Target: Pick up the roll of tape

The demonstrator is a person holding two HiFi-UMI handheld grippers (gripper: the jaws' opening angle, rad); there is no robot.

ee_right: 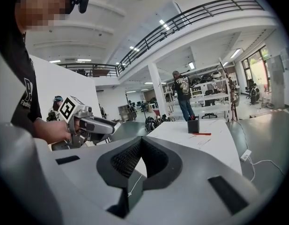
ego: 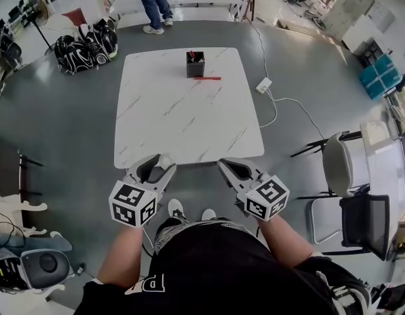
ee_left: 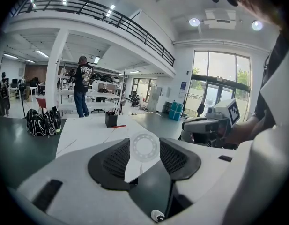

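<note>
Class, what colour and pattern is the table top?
White with thin grey marble-like veins; the table top shows best in the head view.

Beyond the left claw (ego: 161,164) and right claw (ego: 224,165) stretches a white marbled bench (ego: 182,126). At its far end stands a black pen pot (ego: 195,64), with a red pen (ego: 207,78) just beside it.

Roll of tape (ego: 165,159) half hidden between left tongs (ego: 159,167), standing person (ego: 153,0) cut off above waist
</note>
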